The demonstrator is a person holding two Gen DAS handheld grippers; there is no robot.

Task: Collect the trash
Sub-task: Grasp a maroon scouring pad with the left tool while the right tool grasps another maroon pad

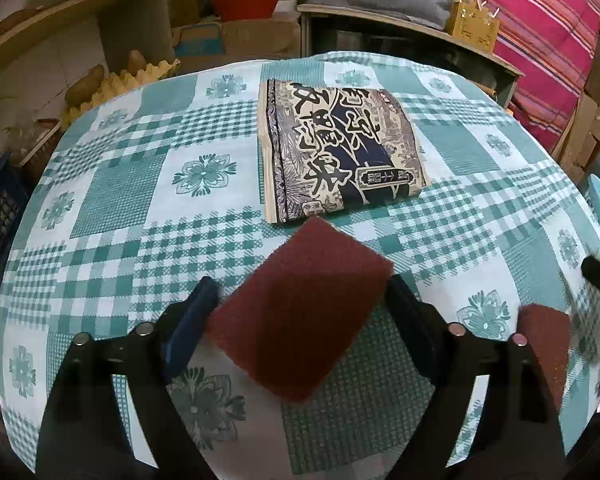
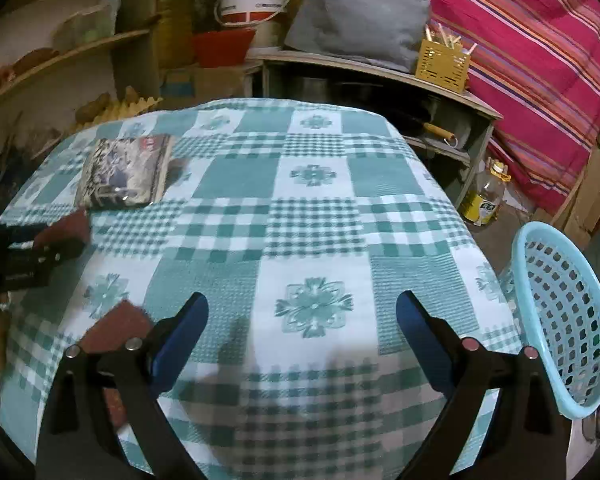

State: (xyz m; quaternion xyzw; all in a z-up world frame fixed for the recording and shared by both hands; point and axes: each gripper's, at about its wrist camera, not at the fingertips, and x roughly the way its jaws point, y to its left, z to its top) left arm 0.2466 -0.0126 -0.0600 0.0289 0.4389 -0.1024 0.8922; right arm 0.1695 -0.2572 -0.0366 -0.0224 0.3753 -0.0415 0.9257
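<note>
Now left tool [image 1: 302,308] clenched on maroon scouring pad [image 1: 300,312], right tool [image 2: 302,312] released, empty.

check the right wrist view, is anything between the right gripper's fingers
No, the right gripper stands open with only the checked tablecloth showing between its fingers; a dark red pad lies to their left.

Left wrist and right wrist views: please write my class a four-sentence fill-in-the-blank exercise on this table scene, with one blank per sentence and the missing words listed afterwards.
1. The pad between the left gripper's jaws is dark ___.
2. Counting the second pad to its right, the tablecloth bears ___ pads.
3. The right gripper's jaws stand ___, with only tablecloth between them.
4. The basket beside the table is light ___.

Missing words: red; two; open; blue.
</note>
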